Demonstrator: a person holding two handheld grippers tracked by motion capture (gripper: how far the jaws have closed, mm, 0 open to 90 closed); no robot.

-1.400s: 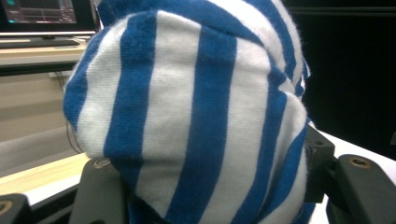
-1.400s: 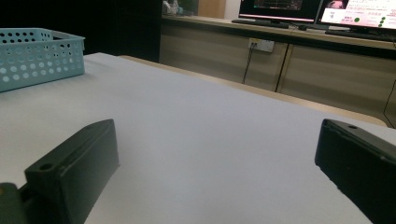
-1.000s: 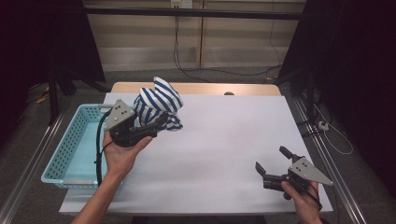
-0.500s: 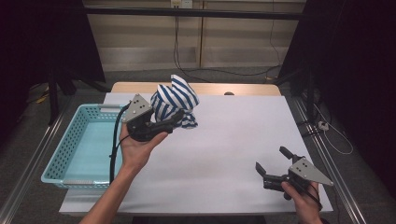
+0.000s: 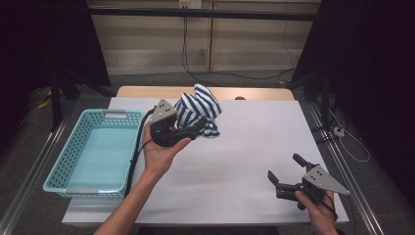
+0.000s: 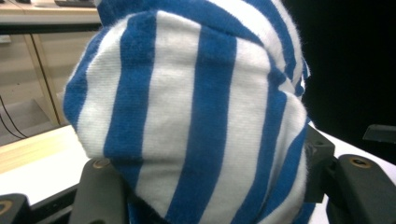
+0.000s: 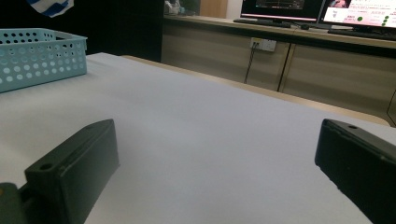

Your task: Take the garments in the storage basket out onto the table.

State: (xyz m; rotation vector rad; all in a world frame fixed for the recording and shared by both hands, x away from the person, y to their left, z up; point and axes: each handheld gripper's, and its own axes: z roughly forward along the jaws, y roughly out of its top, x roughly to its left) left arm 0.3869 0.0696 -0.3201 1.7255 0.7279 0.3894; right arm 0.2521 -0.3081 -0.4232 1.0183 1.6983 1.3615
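High view: left gripper (image 5: pixel 195 131) clamped on blue-and-white striped cloth (image 5: pixel 198 105), raised above white table (image 5: pixel 244 147) right of turquoise basket (image 5: pixel 93 147) — forearm angled up from bottom edge, palm under tool. Right gripper (image 5: pixel 286 171) — jaws spread, nothing between, low over near right corner. No legible writing.

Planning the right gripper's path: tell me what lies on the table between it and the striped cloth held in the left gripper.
Nothing: in the high view, only bare white table lies between the right gripper and the striped cloth held by the left gripper.
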